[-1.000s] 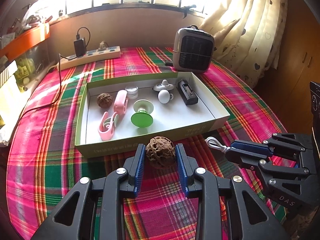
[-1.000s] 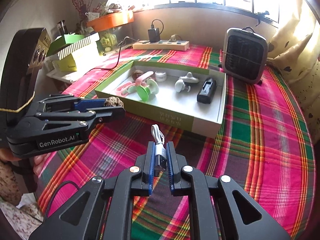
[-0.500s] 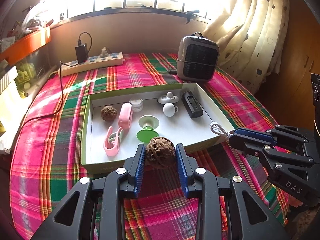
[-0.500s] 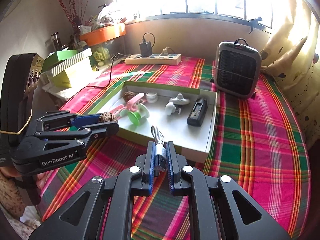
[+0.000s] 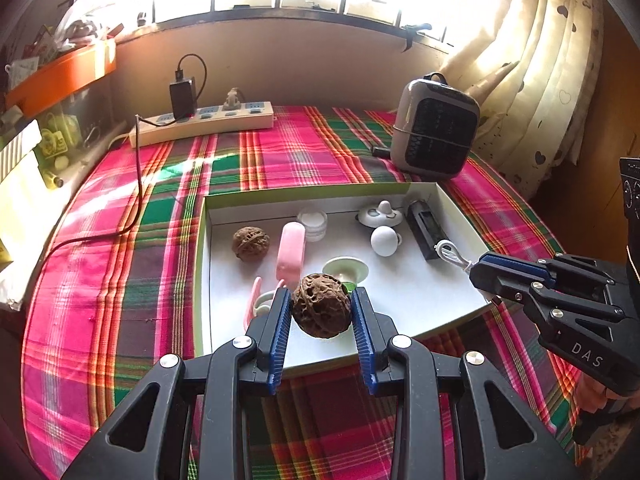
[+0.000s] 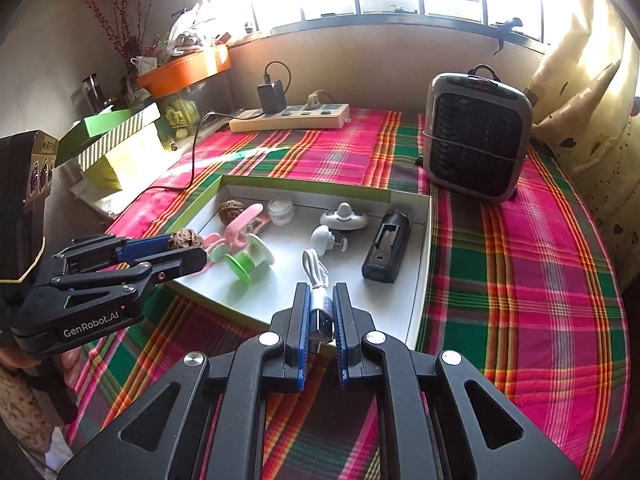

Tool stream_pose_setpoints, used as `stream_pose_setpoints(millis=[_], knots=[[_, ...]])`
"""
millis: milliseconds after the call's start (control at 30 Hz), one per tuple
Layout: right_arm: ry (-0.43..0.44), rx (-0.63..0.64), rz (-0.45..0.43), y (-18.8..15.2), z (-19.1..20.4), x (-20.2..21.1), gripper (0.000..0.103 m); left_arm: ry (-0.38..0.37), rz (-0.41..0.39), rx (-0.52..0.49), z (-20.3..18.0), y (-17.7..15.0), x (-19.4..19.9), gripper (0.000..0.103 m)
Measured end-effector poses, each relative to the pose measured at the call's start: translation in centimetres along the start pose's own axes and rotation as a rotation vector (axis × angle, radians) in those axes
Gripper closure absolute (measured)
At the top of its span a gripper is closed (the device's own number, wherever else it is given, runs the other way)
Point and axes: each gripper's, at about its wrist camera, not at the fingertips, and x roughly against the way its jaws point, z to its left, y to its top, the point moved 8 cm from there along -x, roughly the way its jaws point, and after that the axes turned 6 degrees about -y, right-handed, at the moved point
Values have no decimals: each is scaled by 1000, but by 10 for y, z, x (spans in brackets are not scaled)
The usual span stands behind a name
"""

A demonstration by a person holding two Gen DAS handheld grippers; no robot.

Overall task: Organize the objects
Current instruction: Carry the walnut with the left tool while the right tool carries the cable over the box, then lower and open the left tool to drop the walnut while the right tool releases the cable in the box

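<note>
My left gripper (image 5: 320,308) is shut on a brown walnut (image 5: 321,310) and holds it above the near edge of the open green-rimmed box (image 5: 424,304). My right gripper (image 6: 321,312) is shut on a white USB cable (image 6: 316,272), held above the box's near right part (image 6: 418,312). The box holds a second walnut (image 5: 251,242), a pink clip (image 5: 291,252), a green-and-white spool (image 6: 248,262), a small white jar (image 5: 313,222), white knobs (image 5: 385,241) and a black battery holder (image 5: 426,230). Each gripper shows in the other's view: the left (image 6: 192,250), the right (image 5: 480,272).
The box lies on a pink and green plaid cloth (image 5: 120,280). A grey heater (image 5: 434,136) stands behind the box to the right. A power strip (image 5: 200,122) with a plugged charger lies at the back, its black cord (image 5: 138,184) trailing left. Boxes and clutter sit at the left.
Both grippers have moved forward and up, from in front of the box to above its near part, carrying the walnut and the cable with them.
</note>
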Motion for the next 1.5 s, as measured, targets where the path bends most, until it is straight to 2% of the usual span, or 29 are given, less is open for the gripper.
stream_pose_setpoints(millis=[533,1200,1500], knots=[[4,6,44,10,0,-36,91,16,57,-6,13,0,-33,74],[-5,42,84,0,1,-44,91,-1,73,-59,-4,1,-40,74],[-39,58,129,-5,-1,-51,91,2,79,-72,-9,-1,-41,74]])
